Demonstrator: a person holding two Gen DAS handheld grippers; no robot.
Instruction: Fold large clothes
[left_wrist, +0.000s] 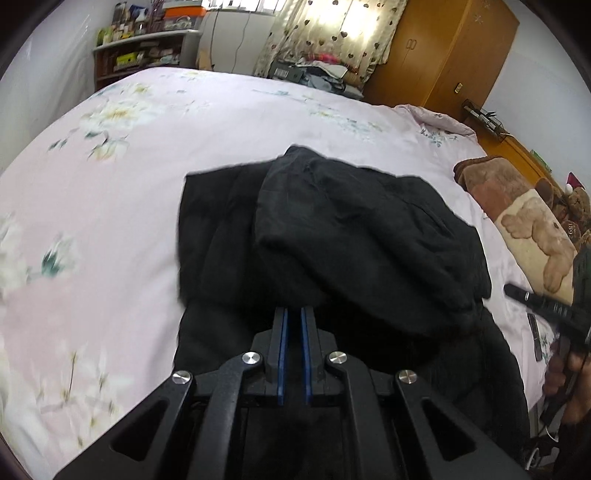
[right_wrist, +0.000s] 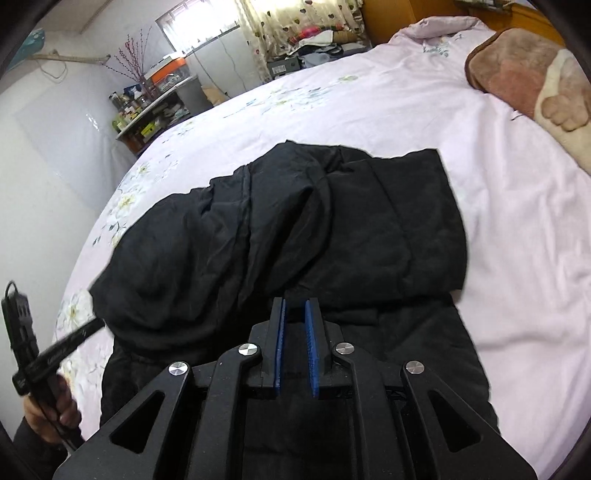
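A large black padded garment lies partly folded on the bed, its upper part doubled over the lower part; it also shows in the right wrist view. My left gripper is over the near edge of the folded layer, its blue pads nearly together with a thin gap, nothing seen between them. My right gripper is over the garment's near part, jaws narrowly apart, holding nothing. Each gripper's handle shows at the edge of the other's view.
The bed has a pink floral cover. A brown and cream plush blanket lies at the right by the headboard. A wooden wardrobe, a cluttered shelf and a curtained window stand beyond the bed.
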